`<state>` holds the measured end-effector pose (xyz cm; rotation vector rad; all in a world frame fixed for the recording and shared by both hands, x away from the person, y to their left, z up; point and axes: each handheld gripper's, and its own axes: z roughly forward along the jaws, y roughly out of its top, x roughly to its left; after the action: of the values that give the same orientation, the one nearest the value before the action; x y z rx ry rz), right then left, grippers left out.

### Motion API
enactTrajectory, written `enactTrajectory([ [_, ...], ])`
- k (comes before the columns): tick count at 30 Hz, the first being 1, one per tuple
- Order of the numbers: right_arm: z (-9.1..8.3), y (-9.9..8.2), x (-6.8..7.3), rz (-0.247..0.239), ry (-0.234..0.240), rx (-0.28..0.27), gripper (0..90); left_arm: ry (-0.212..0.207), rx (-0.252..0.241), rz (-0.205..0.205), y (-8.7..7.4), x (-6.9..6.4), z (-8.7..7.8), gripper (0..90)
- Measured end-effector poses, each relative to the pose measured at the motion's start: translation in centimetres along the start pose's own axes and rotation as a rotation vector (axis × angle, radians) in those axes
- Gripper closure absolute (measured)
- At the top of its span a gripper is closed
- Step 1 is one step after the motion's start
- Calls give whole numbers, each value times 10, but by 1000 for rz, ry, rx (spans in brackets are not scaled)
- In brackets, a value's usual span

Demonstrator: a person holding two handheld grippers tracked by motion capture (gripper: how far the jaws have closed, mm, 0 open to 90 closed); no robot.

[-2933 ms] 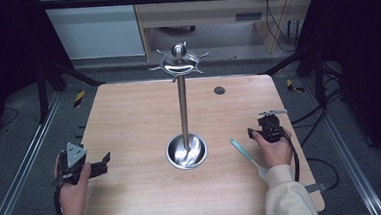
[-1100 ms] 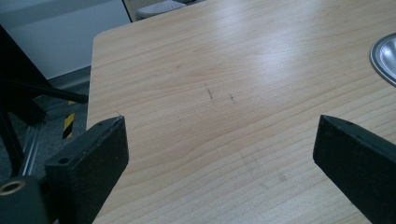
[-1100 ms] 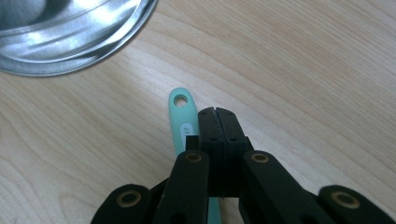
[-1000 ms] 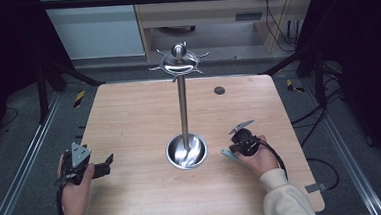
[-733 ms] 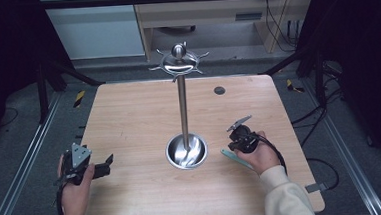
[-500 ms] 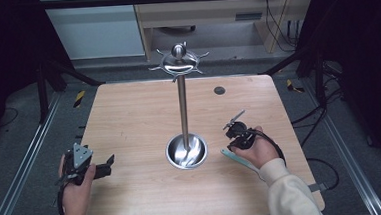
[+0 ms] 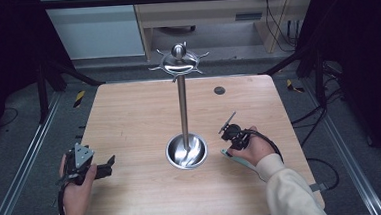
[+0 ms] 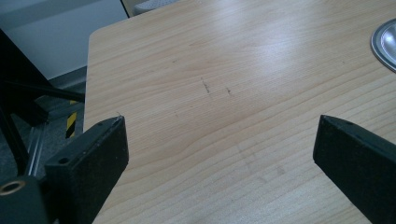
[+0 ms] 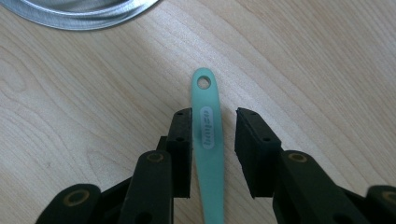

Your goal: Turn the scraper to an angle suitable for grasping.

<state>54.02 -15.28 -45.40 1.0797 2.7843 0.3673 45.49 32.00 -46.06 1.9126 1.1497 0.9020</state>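
a light wooden table (image 7: 139, 115) seen from above, with a person's forearms coming in from the bottom edge. the main thing here is a slim mint-green handle (image 9: 208, 140), lying flat on the table just right of the round steel base of a tall stand (image 7: 183, 108). in the right gripper view the handle looks smooth and matte, likely plastic or silicone. it widens gently toward a rounded tip pierced by a small round hanging hole, and below the hole sits a pale oval label with small lettering. the rest of the utensil runs back under the gripper, so its working end cannot be made out. in the high view a short stretch of the same green piece (image 7: 227, 154) peeks out from beneath the right hand.

the right gripper (image 9: 212, 135) points down over the handle, its two black jaws on either side of it. the jaws have just been opening; the left pad sits right against the handle's edge and a clear gap shows at the right pad, so the handle is released, not clamped.

the left gripper (image 8: 219, 140) rests near the table's left edge, jaws spread wide over bare wood, grasping nothing.

the stand is a polished metal pole rising from a shallow dish to a hooked crown.
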Motion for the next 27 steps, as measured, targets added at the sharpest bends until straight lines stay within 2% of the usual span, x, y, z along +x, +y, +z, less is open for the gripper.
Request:
enactTrajectory([
  [3,1,1,0,2,7,11,676,-1,2,1,0,0,0,31],
  [5,3,1,0,19,9,27,677,-1,3,2,0,0,0,31],
  [6,5,1,-1,-2,9,30,677,0,3,2,0,0,0,31],
  [9,6,1,1,17,22,40,680,0,2,3,0,0,0,31],
  [10,8,1,-1,-15,18,34,682,0,3,4,0,0,0,31],
  [11,8,1,1,9,21,42,685,-1,4,5,0,0,0,31],
  [14,10,1,0,-11,18,51,689,0,4,5,0,-1,0,31],
  [15,10,2,1,2,21,55,691,-1,4,6,0,-1,0,31],
  [19,12,2,-1,-8,20,57,706,-2,6,9,0,-1,1,31],
  [20,12,3,1,21,26,70,709,-2,6,10,0,-1,1,31],
  [22,13,3,1,20,26,64,724,-1,6,11,0,-2,1,31],
  [23,13,2,0,0,23,57,725,-1,5,11,0,-2,1,31],
  [27,13,2,1,0,19,54,728,-1,6,11,0,-2,1,31],
])
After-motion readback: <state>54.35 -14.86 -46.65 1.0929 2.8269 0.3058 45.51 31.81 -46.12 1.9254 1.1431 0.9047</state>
